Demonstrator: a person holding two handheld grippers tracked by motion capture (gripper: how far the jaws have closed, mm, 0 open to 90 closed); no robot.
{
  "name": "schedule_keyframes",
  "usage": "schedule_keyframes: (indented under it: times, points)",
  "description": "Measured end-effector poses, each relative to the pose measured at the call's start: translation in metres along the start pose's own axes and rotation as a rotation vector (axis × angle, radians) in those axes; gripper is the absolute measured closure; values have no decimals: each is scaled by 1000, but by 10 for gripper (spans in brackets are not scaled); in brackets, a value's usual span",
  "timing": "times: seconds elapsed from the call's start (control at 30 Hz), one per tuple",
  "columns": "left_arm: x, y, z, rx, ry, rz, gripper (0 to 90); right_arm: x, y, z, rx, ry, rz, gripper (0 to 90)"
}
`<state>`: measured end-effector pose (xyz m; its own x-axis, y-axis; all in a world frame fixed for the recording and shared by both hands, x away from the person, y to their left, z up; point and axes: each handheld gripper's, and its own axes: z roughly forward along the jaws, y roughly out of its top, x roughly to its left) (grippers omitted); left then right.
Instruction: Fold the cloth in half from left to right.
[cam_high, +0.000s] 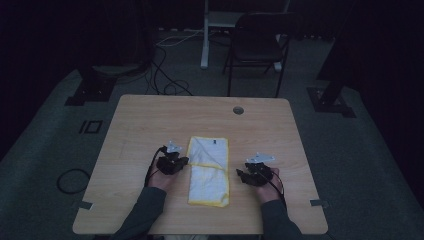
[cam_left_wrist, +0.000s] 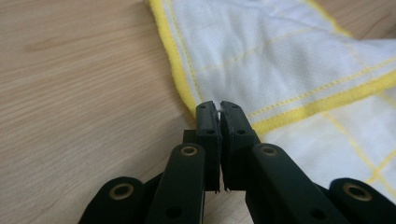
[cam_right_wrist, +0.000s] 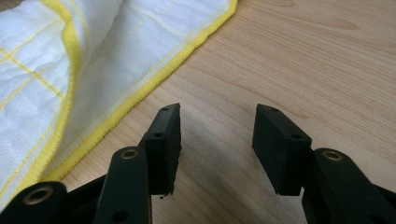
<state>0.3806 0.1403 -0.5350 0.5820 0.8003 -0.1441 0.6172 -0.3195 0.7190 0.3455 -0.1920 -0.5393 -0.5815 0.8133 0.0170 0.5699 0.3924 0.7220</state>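
Note:
A white cloth (cam_high: 209, 170) with yellow edging and thin yellow grid lines lies folded lengthwise in the middle of the wooden table (cam_high: 150, 120). My left gripper (cam_high: 184, 161) sits at the cloth's left edge, level with a fold across its middle. In the left gripper view the cloth (cam_left_wrist: 280, 56) spreads ahead, and the left gripper (cam_left_wrist: 217, 109) is shut with a sliver of white fabric pinched at the tips on the yellow border. My right gripper (cam_high: 240, 174) rests to the right of the cloth. In the right gripper view it (cam_right_wrist: 217, 135) stands open over bare wood, the cloth (cam_right_wrist: 70, 60) to its left.
A round cable hole (cam_high: 238, 110) is in the table's far edge. Beyond the table stand a dark folding chair (cam_high: 255, 45), a white post (cam_high: 205, 35) and loose cables (cam_high: 165, 80) on the floor. The room is dim.

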Motion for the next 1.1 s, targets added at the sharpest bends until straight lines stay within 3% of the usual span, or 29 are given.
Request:
schedule_keyframes:
  times: [0.5,1.1]
  points:
    - [-9,29,-2,-63,-40,20,877,0,0,0,0,1,4,516]
    - [-23,71,13,-96,-67,51,872,-1,0,-1,0,-1,5,516]
